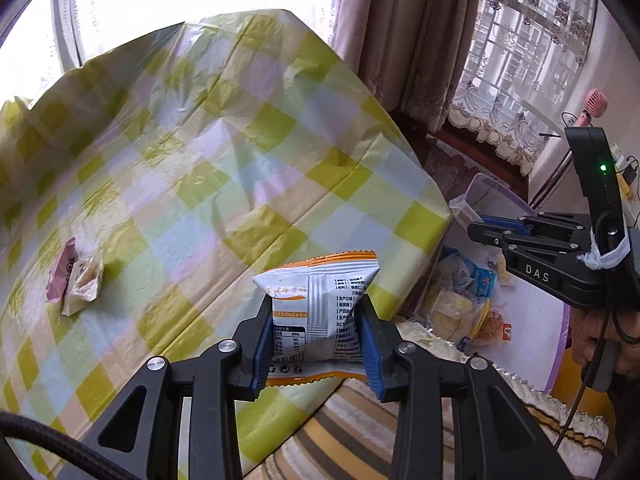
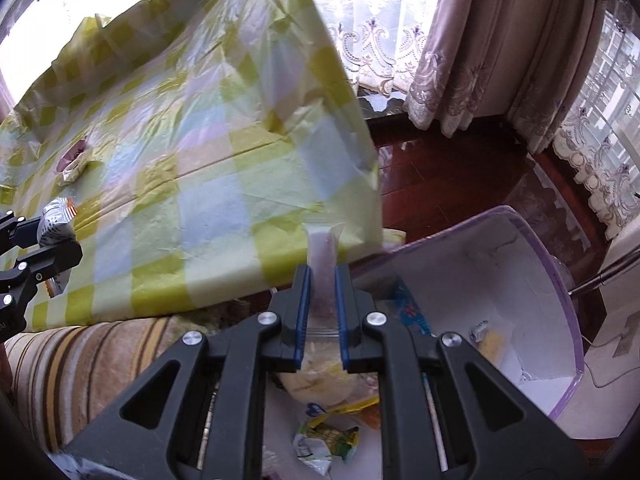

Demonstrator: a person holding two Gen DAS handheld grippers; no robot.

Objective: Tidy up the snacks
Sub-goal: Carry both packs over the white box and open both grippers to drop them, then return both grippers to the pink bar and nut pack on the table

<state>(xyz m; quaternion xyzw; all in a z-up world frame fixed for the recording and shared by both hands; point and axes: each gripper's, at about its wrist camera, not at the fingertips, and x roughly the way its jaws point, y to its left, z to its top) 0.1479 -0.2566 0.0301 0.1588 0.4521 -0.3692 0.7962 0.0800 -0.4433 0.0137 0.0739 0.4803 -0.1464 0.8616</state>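
Left gripper (image 1: 316,344) sits low centre of its own view, pads pinching a white-and-orange snack pack (image 1: 316,308) by its sides; the pack stands upright between the blue pads, its printed back facing the camera, above the near edge of the table. The checked tablecloth (image 1: 224,152) fills the middle and left of that frame. At the left of it, two small wrappers (image 1: 76,280) lie together on the cloth, one pink, one pale, touching.

Over at the right edge of the left view, the right gripper (image 1: 480,232) comes in side-on, held in a hand (image 1: 596,340), above a purple-rimmed bin (image 1: 560,360) that stands on the floor beside the table. Snacks already lie inside the bin.

In the right view, the right gripper (image 2: 322,280) is at centre, jaws pressed nearly together on a thin, pale pouch (image 2: 323,248) that sticks up past the fingertips. It hangs above the bin's (image 2: 568,304) near end, by the table's corner. Below the fingers, loose packs (image 2: 324,440) lie on the bin's white floor, green-and-yellow among them.

At the left edge of that view the left gripper (image 2: 44,240) shows with its silver-looking pack (image 2: 56,220) clamped. A striped sofa cushion (image 2: 80,368) runs along the lower left, under the table's edge.
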